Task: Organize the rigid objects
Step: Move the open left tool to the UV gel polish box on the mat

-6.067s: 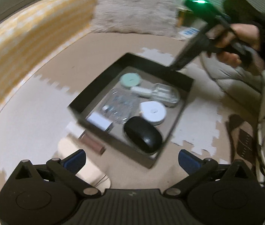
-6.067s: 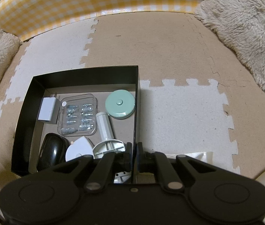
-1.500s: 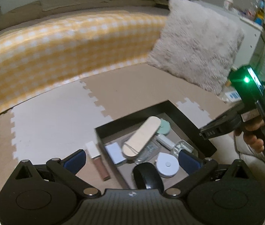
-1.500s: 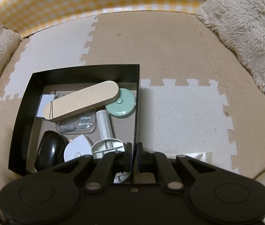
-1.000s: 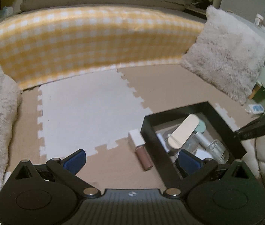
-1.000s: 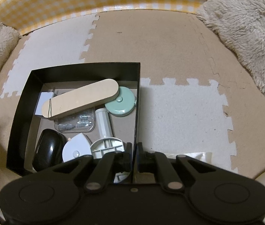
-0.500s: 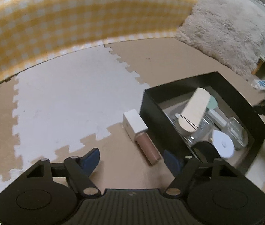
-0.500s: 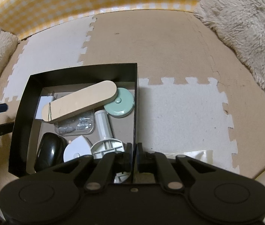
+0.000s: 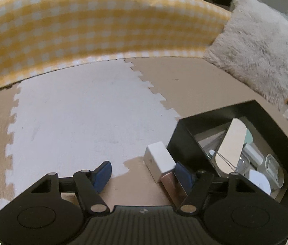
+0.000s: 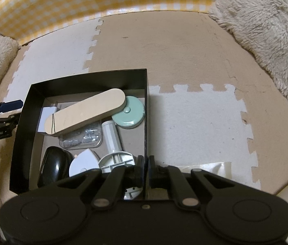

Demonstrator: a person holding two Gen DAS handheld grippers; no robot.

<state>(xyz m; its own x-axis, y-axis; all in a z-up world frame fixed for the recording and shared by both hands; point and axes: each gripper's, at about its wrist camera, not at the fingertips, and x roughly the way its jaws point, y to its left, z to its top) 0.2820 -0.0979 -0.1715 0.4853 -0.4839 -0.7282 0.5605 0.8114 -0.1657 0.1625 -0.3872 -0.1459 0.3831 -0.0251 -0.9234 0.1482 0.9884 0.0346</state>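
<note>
The white-capped, pink-bodied cosmetic tube (image 9: pixel 162 168) lies on the foam floor mat (image 9: pixel 78 110) just outside the left wall of the black rectangular box (image 10: pixel 145 106), between the wide-open fingers of the left gripper (image 9: pixel 142 174), close to the right finger and ungripped. The right gripper (image 10: pixel 146 168) is clamped on the box's right wall; inside lie a long beige oval board (image 10: pixel 86 112), mint round case (image 10: pixel 129 112), black mouse (image 10: pixel 54 166) and clear plastic case (image 10: pixel 82 137). Open mat extends left of the box.

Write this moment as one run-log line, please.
left gripper: open, beside lip gloss tube on mat | right gripper: shut on black box wall
</note>
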